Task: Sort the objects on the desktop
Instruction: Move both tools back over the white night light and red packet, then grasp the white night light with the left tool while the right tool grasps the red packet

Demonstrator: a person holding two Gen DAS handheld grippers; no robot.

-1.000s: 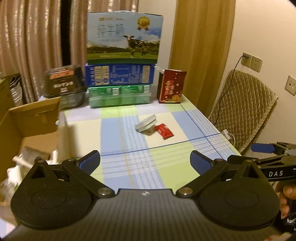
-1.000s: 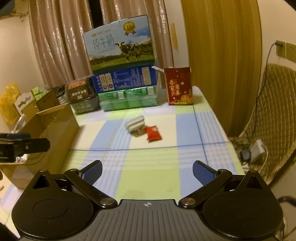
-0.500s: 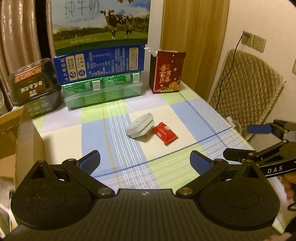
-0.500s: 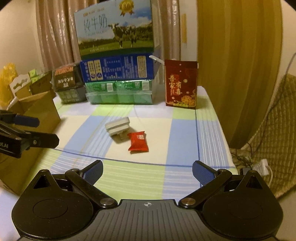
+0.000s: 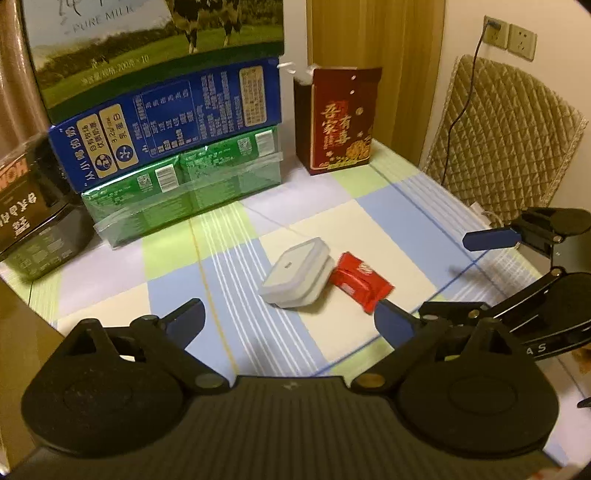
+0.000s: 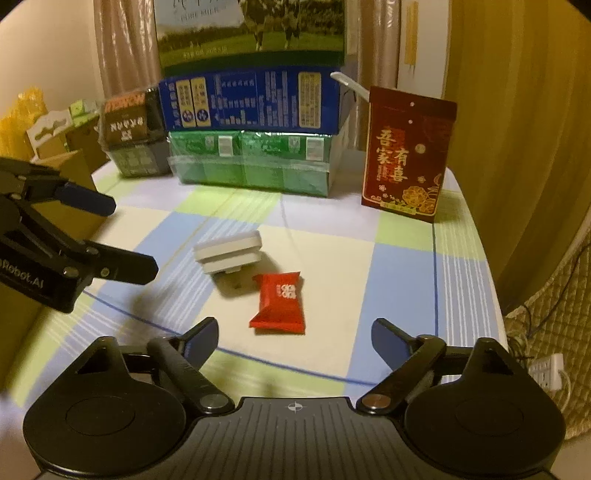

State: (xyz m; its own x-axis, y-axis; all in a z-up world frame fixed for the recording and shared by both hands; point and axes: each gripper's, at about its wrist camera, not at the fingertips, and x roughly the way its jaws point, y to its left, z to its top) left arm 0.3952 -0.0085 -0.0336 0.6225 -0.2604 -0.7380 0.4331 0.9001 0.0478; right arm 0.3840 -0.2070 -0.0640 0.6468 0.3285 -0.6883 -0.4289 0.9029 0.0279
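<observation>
A counter under a checked cloth of pale blue, green and cream stands against curtains and a wooden panel, in warm dim light. Along its far edge is a stack of cartons: a green pack wrapped in clear film at the bottom, a blue milk carton on it, and a larger milk box with a cow picture on top. A dark box with pale lettering stands just left of the stack, and a dark red gift box with gold characters stands upright to its right. A quilted chair back rises beyond the right edge of the counter, below a wall socket with a cable plugged in.

Near the middle of the cloth lie a small white plug adapter and a red candy packet, side by side and just about touching; in the left view the adapter is to the left of the packet.

The left tongs hang above the near part of the counter, spread wide and holding nothing, with the adapter ahead between the tips. The right tongs are likewise wide and empty, the candy packet lying just ahead between their blue fingertips. Each pair shows in the other's view, at the side.
</observation>
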